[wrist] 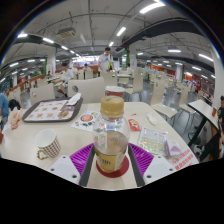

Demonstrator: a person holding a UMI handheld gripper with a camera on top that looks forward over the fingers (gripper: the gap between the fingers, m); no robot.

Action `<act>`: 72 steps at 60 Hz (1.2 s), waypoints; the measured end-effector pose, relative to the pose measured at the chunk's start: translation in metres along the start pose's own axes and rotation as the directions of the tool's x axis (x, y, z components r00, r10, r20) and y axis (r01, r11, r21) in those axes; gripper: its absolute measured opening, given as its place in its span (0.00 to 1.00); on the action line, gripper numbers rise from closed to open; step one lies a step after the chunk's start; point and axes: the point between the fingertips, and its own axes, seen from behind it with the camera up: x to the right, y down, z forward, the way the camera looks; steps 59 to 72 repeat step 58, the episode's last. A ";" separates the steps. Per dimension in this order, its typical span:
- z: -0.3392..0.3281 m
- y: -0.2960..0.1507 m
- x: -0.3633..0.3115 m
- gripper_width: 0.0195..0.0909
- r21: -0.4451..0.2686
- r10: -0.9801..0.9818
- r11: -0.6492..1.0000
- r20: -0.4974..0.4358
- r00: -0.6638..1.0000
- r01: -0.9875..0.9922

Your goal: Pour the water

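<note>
Tongs closed on a clear bottle, tan cap; both purple pads press its sides. Bottle upright, over a red coaster on the pale desk; contact with the coaster cannot be told. Clear glass just to one side of the bottle, beyond the fingers. Striped mug on the opposite side, near the desk edge. Tray lies farther back on the desk. A person stands well beyond, in a large canteen-like hall with ceiling lights.
</note>
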 end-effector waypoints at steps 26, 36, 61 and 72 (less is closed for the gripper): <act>-0.163 0.006 -0.053 0.91 -0.223 0.052 0.973 -0.075 0.996 -0.067; -0.213 0.003 -0.085 0.92 -0.235 0.044 0.970 -0.060 0.997 -0.057; -0.242 0.002 -0.108 0.92 -0.233 -0.011 0.972 -0.026 1.000 0.005; -0.242 0.002 -0.108 0.92 -0.233 -0.011 0.972 -0.026 1.000 0.005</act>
